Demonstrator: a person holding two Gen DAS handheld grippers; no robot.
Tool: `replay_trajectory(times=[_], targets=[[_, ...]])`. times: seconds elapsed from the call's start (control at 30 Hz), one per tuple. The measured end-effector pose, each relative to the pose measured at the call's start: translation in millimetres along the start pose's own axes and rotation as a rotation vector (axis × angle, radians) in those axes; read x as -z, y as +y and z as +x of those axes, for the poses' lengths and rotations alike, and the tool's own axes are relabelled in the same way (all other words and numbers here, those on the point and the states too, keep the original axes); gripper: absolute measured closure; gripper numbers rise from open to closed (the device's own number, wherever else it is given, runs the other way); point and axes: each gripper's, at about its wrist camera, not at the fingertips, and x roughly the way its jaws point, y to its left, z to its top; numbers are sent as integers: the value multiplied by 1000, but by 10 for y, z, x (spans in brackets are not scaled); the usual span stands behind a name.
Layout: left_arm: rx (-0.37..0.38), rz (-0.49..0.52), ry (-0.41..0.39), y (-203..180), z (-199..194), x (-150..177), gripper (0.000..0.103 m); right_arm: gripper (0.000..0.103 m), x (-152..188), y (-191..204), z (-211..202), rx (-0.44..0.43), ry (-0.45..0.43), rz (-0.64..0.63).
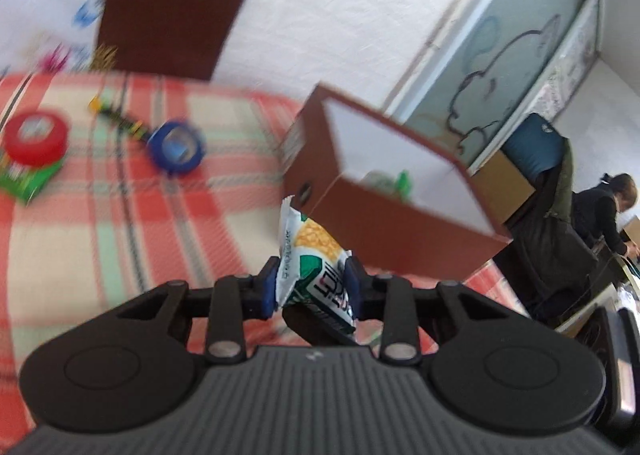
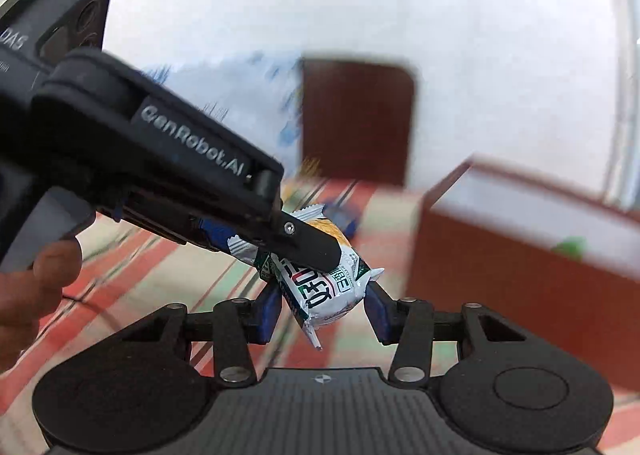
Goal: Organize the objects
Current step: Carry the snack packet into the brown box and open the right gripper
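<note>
The left gripper point(image 1: 310, 289) is clamped on a small white-and-green foil snack packet printed with yellow corn point(image 1: 316, 267), its blue pads pressing the wrapper from both sides, and the packet is held off the red, cream and green checked tablecloth point(image 1: 120, 223). In the right wrist view the same packet point(image 2: 324, 291) sits between the fingers of the right gripper point(image 2: 324, 311), whose jaws stand spread wider than the wrapper; whether either pad touches it cannot be told, so this looks like a handover not yet completed. Ahead and to the right of the left gripper stands a brown cardboard box with a white interior point(image 1: 400, 223), open at the top, with something green and something pale already lying inside point(image 1: 404, 181), which suggests part of the sorting is done. Well ahead and to the left of that gripper, still out on the cloth, are a red tape roll point(image 1: 35, 137) resting on a green flat pack point(image 1: 28, 181), a blue tape roll point(image 1: 176, 147) and a thin dark patterned stick-like item point(image 1: 120, 119), too blurred to name. By this showing the task is roughly at its middle: the packet remains to be boxed, then the loose items.
</note>
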Motion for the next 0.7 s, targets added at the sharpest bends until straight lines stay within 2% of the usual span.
replay_trajectory(times=[0.13, 0.33, 0.4, 0.43, 0.47, 0.5, 0.6, 0.7], targets=[[47, 90, -28, -360, 214, -311, 67, 57, -158, -274, -24, 106, -80, 7], [62, 174, -27, -681, 694, -572, 66, 57, -248, -742, 176, 201, -91, 85], [42, 182, -27, -738, 849, -635, 64, 56, -250, -840, 283, 228, -84, 89], [21, 182, -32, -766, 919, -653, 62, 51, -249, -874, 337, 247, -84, 87], [-8, 183, -36, -773, 984, -658, 61, 37, -246, -897, 400, 264, -80, 79], [-44, 189, -35, -788, 1051, -658, 60, 31, -242, -911, 470, 286, -68, 67], [-109, 190, -18, -766, 1140, -626, 60, 29, -207, -938, 560, 304, -61, 66], [-114, 177, -23, -708, 1065, -545, 58, 28, -165, -913, 514, 300, -79, 77]])
